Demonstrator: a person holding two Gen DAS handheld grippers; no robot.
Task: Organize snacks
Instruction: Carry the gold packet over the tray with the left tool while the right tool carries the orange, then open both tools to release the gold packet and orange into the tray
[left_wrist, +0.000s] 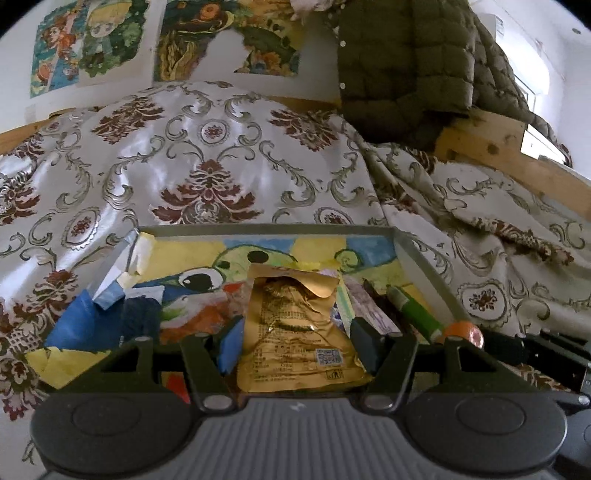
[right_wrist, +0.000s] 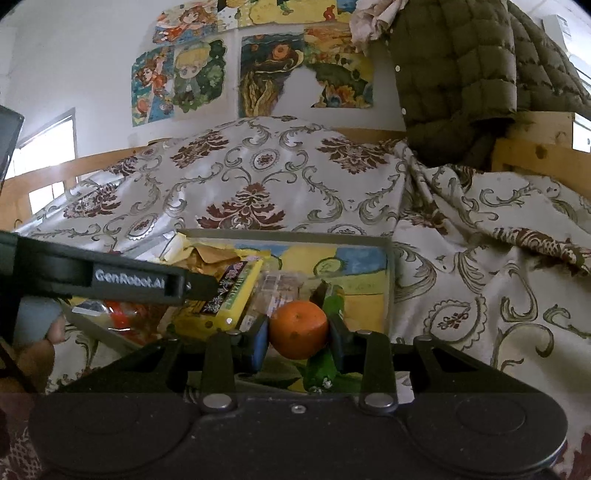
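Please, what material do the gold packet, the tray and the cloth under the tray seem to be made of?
Gold packet: probably metallised plastic film, since it is shiny, crumpled and printed.
Tray: thin grey walls, perhaps metal or plastic; I cannot tell which.
Cloth: glossy patterned fabric, satin-like or coated, since it shows bright highlights and soft folds.

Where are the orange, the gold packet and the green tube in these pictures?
orange (right_wrist: 298, 328): right wrist view, middle of its peel, between the gripper fingers.
gold packet (left_wrist: 295, 332): left wrist view, middle of its printed back.
green tube (left_wrist: 419, 314): left wrist view, its green body.
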